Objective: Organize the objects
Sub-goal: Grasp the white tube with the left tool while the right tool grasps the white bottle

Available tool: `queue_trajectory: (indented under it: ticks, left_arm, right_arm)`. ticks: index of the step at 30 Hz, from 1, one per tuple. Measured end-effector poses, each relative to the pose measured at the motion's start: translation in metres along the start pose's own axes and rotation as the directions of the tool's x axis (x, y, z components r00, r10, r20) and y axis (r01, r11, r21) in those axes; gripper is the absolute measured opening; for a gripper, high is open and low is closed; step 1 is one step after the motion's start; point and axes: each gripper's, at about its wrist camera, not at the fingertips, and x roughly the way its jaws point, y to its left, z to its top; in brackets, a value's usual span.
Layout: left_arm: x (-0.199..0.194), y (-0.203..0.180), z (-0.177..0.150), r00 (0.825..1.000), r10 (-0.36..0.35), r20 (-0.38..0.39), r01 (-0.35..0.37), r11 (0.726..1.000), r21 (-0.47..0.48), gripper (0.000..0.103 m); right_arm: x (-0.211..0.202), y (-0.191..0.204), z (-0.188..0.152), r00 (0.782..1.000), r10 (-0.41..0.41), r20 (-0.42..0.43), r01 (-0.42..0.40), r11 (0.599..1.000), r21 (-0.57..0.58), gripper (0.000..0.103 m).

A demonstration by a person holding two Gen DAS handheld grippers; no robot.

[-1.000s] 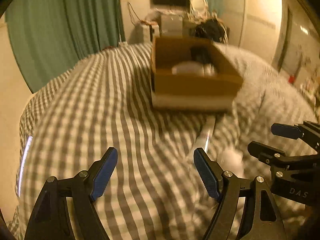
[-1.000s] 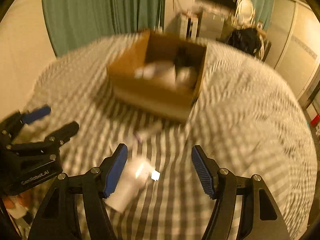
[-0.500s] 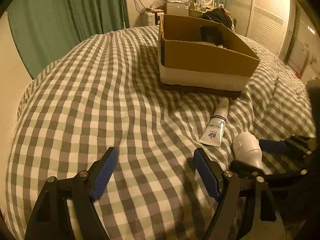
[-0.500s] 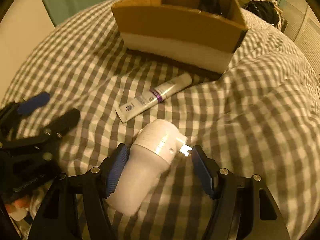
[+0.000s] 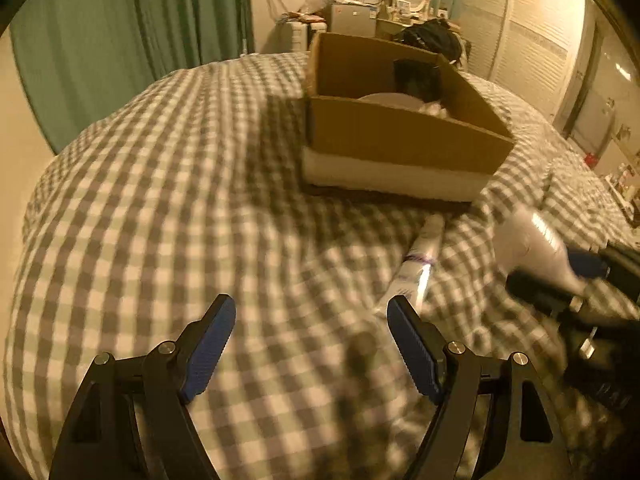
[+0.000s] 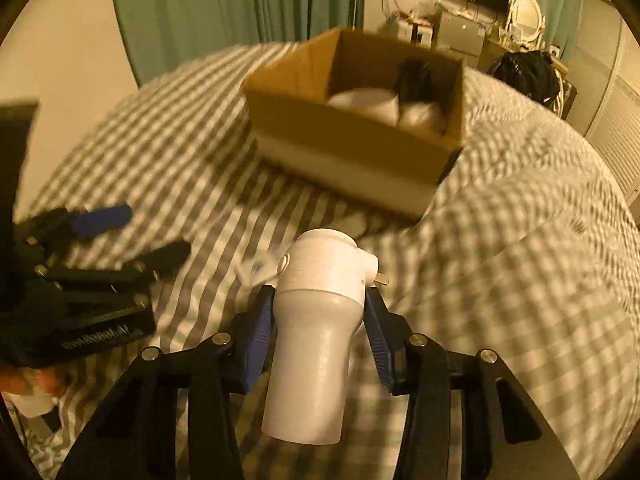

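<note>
The checked bedspread (image 5: 160, 208) is smeared by blur. At twelve o'clock, the cardboard box (image 6: 352, 136) half hides its contents. Right gripper (image 6: 319, 332) clamps the white bottle (image 6: 316, 340); left gripper (image 5: 310, 344) gapes, holding nothing, with the tube (image 5: 418, 268) at one o'clock.

Bed (image 5: 168, 184) covered by a grey-and-white checked quilt. A cardboard box (image 5: 400, 144), open at the top with a white band along its base, rests on the quilt. A white tube (image 5: 420, 264) lies flat just in front of the box, its narrow end pointing toward it.
</note>
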Motion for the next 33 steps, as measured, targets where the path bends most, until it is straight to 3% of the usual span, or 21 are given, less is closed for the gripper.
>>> queue_trajectory:
  ticks: [8,10,12,17,18,24,33]
  left_arm:
    - [0.037,-0.046,0.022,0.998,-0.042,-0.036,0.045,0.996,0.080,0.081]
    - [0.049,-0.055,0.023,0.996,-0.067,-0.057,0.073,0.993,0.095,0.076]
    - [0.065,-0.064,0.022,0.991,-0.092,-0.096,0.104,0.987,0.121,0.059]
    - [0.092,-0.079,0.023,0.983,-0.112,-0.144,0.134,0.979,0.154,0.036]
    - [0.092,-0.081,0.023,0.982,-0.119,-0.145,0.142,0.977,0.161,0.030]
    - [0.070,-0.082,0.017,0.987,-0.113,-0.114,0.131,0.977,0.170,0.017]
    - [0.007,-0.062,0.003,0.994,-0.089,-0.069,0.097,0.987,0.127,0.017]
  right_arm:
    - [-0.011,-0.044,0.031,0.995,-0.056,0.078,0.054,0.998,0.030,0.044]
    - [-0.005,-0.050,0.035,0.995,-0.052,0.080,0.049,0.998,0.038,0.044]
    - [0.001,-0.058,0.035,0.996,-0.035,0.077,0.030,0.998,0.059,0.044]
    - [0.016,-0.066,0.029,0.998,0.011,0.054,-0.015,0.997,0.081,0.044]
    - [0.018,-0.067,0.029,0.999,0.017,0.052,-0.021,0.996,0.085,0.044]
    - [0.022,-0.070,0.024,0.998,0.031,0.047,-0.036,0.995,0.098,0.044]
    - [0.000,-0.061,0.015,0.998,0.009,0.069,-0.016,0.995,0.101,0.044]
